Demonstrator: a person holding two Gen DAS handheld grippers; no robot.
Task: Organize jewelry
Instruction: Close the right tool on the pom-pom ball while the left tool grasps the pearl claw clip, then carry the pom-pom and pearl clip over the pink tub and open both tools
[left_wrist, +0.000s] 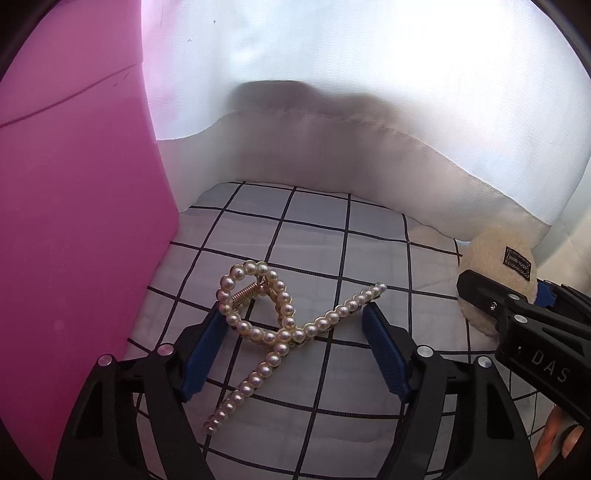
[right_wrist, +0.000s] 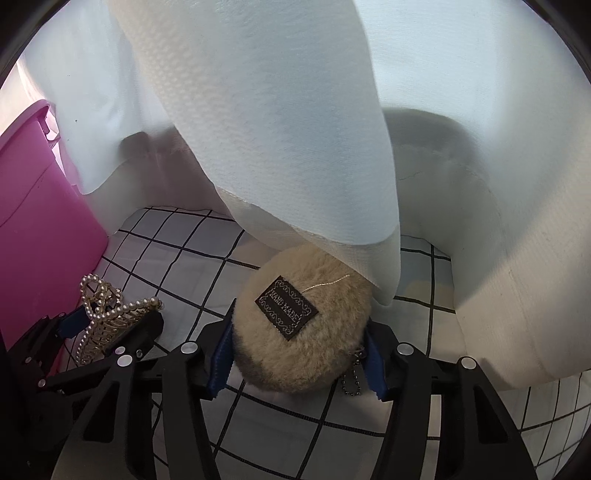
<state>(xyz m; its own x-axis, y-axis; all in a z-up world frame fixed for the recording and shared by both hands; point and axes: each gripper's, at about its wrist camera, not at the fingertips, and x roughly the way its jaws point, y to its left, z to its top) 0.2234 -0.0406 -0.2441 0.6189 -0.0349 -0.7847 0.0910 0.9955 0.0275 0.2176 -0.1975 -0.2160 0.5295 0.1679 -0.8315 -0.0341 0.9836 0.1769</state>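
**Two claws, two grips — both could slip**

While both claws sit low over the checked cloth (left_wrist: 317, 236), neither hold looks safe yet. The left claw (left_wrist: 295, 332) brackets the pearl hair clip (left_wrist: 284, 328) with its blue pads (left_wrist: 384, 354): the left pad touches the looped end, the right pad meets the beaded arm near its tip, so it is pinching the clip across its width. The risk is that round, glossy pearls on thin gold metal give the pads little to bite, and the curved arms could roll or spring the clip out sideways toward the pink box (left_wrist: 74, 240) just beside it. Its coiled spring could also let the jaws of the clip open under pressure.

Over to the right claw (right_wrist: 299, 354) — it squeezes the fluffy round pouch (right_wrist: 303, 325), a soft cream disc with a dark woven label, its pile bulging around both pads. That plush may compress and slide free on a lift. Its ball chain (right_wrist: 352, 380) dangles by the right pad and could snag. The white curtain (right_wrist: 295, 147) drapes onto the pouch's far edge, so a lift might drag fabric along.
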